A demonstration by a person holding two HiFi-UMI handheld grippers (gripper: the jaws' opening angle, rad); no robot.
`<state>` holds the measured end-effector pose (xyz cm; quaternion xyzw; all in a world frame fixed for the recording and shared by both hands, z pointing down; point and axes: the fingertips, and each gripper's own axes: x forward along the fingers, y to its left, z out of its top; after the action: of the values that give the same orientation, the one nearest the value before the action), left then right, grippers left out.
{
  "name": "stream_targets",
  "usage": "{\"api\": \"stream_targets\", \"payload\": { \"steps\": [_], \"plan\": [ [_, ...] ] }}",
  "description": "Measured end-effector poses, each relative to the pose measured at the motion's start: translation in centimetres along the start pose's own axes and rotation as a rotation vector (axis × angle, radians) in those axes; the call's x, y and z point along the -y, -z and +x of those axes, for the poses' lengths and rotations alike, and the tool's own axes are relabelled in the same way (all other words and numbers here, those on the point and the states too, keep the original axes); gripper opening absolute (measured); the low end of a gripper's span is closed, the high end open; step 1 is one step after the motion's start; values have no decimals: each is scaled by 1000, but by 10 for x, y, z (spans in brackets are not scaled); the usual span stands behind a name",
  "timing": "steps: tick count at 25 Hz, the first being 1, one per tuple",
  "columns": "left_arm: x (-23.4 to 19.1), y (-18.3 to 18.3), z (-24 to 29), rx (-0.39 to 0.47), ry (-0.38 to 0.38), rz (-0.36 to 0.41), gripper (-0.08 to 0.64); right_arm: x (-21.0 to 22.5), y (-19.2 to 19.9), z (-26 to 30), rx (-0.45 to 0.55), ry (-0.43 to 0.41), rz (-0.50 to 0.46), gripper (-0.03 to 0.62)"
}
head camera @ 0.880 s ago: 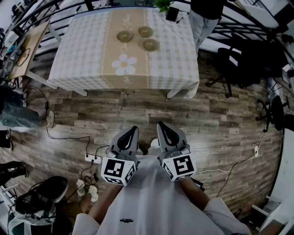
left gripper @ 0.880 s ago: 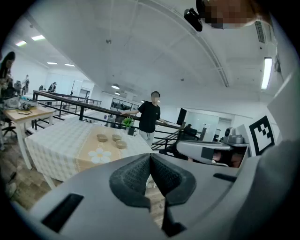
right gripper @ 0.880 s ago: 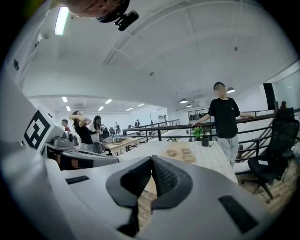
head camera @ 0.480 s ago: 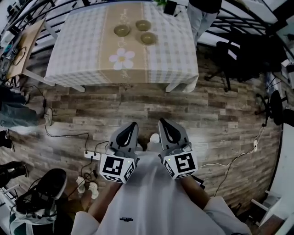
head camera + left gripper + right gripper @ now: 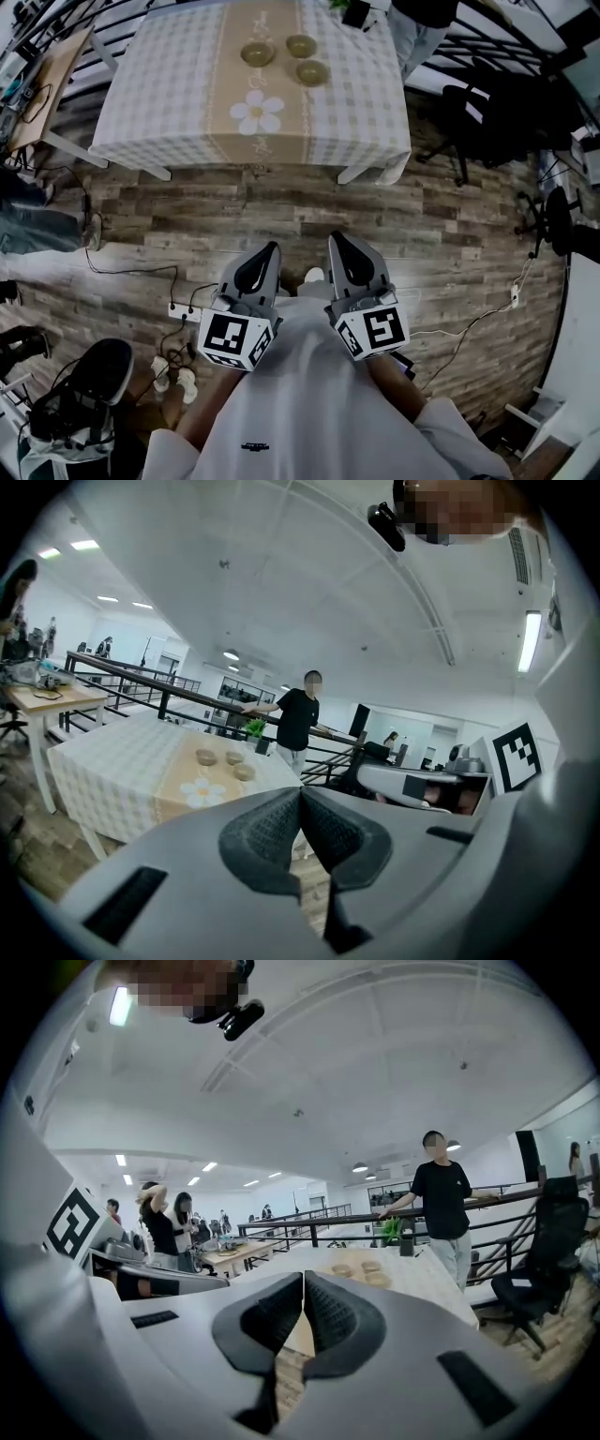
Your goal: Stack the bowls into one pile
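Note:
Three olive-brown bowls stand apart on the beige runner of a checked table [image 5: 169,103]: the left bowl [image 5: 257,53], the far bowl [image 5: 301,45] and the right bowl [image 5: 312,72]. My left gripper [image 5: 272,247] and right gripper [image 5: 335,238] are held side by side close to my body, over the wood floor and well short of the table. Both are shut with nothing between their pads. In the left gripper view the bowls [image 5: 234,758] show small beyond the left gripper [image 5: 301,790]. The right gripper view shows the bowls [image 5: 370,1267] past the right gripper [image 5: 303,1277].
A person in black [image 5: 422,23] stands at the table's far right corner beside a potted plant [image 5: 354,11]. A black office chair [image 5: 487,122] is at the right. A power strip and cables [image 5: 183,309] lie on the floor at the left, with a bag [image 5: 75,403] nearby.
Both grippers have shifted slightly towards the table in the head view and stay shut. The bowls have not moved on the table.

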<state>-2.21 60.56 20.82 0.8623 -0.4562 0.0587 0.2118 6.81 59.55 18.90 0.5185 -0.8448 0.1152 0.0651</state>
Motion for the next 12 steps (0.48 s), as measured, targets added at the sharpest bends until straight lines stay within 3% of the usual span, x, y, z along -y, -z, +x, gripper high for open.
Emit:
{"api": "stream_targets", "payload": {
  "steps": [6, 12],
  "plan": [
    [-28, 0, -16, 7, 2, -15, 18, -20, 7, 12, -1, 23, -2, 35],
    [-46, -7, -1, -1, 18, -7, 18, -14, 8, 33, -8, 45, 5, 35]
  ]
}}
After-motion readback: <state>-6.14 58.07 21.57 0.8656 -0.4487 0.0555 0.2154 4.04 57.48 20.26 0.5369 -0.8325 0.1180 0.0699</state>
